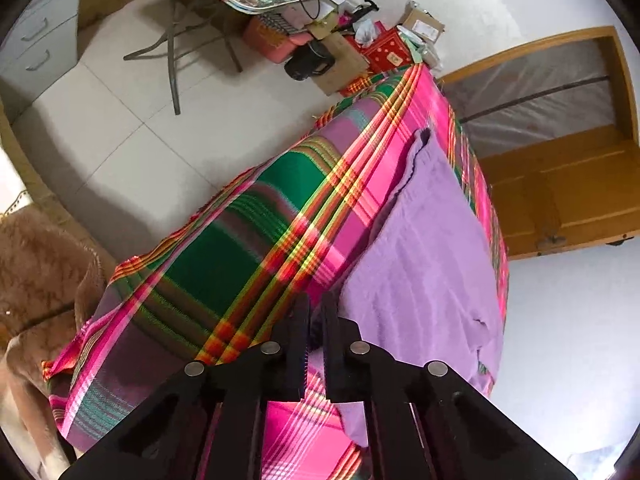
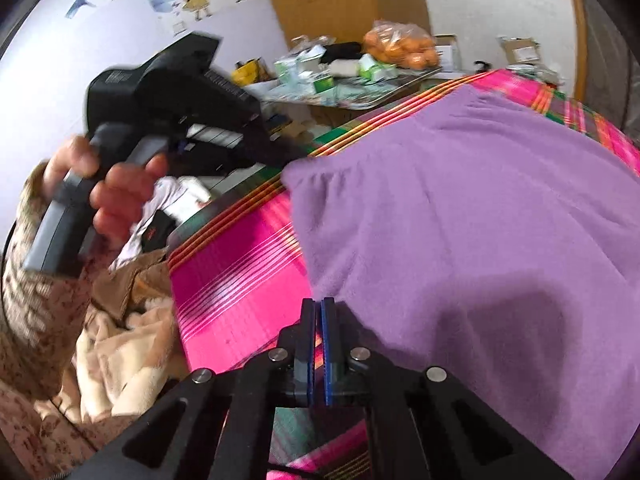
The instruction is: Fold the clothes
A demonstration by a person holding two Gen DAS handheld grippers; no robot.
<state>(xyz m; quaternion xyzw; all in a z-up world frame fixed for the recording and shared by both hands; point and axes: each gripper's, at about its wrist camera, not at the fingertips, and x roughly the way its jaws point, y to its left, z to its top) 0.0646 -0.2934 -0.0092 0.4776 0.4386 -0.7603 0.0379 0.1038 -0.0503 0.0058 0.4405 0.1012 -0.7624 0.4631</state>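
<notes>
Plaid-covered surface [image 1: 240,240] carries a purple garment [image 1: 432,240] at one o'clock of the left tool [image 1: 315,308], nearly closed; right tool [image 2: 319,308] pressed together beside it.

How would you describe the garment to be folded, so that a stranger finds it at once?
Look for the table under a bright pink-and-green plaid cloth. On it lies the purple fleece garment, spread flat. It is the only plain, single-coloured fabric there; everything around it is striped.

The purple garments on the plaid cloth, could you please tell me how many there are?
1: a single purple garment lies spread flat on the plaid cloth, ahead of both tongs. Any layer beneath it would be hidden.
</notes>
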